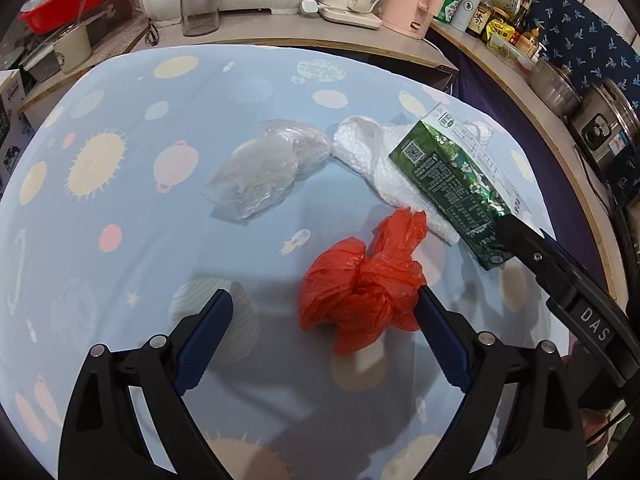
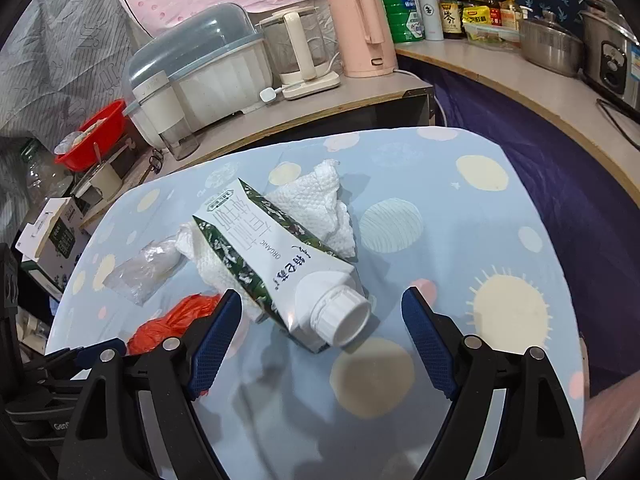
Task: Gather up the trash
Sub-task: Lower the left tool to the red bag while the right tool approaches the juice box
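Bare tabletop (image 2: 460,240) lies open right of the milk carton (image 2: 280,264) — free passage. Leftward, the red bag (image 1: 360,288), clear bag (image 1: 264,172) and paper towel (image 2: 316,204) crowd together — little room between.

A carton (image 2: 276,264) lies on a paper towel (image 2: 316,208) near the bench's (image 2: 460,240) middle. A knotted bag (image 1: 360,284) lies toward the near edge, and a crumpled wrapper (image 1: 268,168) sits beside the towel.
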### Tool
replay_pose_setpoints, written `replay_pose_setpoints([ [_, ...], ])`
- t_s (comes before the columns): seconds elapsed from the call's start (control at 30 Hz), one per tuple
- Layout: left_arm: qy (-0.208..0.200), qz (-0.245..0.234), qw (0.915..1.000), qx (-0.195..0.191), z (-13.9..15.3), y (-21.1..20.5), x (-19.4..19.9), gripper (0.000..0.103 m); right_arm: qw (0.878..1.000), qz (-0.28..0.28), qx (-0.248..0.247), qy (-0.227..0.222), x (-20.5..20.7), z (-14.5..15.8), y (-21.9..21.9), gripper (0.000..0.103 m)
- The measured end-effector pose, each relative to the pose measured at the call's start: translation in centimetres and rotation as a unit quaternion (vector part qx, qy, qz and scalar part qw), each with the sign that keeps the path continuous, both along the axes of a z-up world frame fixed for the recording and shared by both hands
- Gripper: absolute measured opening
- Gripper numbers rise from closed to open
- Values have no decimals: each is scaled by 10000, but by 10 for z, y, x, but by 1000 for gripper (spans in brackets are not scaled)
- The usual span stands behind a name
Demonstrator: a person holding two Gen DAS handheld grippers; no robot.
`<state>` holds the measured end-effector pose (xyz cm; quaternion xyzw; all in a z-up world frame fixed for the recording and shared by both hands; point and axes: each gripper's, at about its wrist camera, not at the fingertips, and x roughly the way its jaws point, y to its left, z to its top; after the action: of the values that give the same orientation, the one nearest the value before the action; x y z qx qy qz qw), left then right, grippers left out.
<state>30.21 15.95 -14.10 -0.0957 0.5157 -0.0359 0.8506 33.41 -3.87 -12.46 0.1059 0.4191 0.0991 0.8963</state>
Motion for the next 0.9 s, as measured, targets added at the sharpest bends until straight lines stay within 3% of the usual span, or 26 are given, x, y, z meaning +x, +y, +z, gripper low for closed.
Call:
replay_pose_setpoints([
  [0.53,-120,-63,9999,50,-2,-4,15,87,9995,273,183,-38,19,-11,13,78],
  [0.9,-145,-62,9999,68,-3,-5,14,84,9991,273,288,-111,8,-6,11,67],
])
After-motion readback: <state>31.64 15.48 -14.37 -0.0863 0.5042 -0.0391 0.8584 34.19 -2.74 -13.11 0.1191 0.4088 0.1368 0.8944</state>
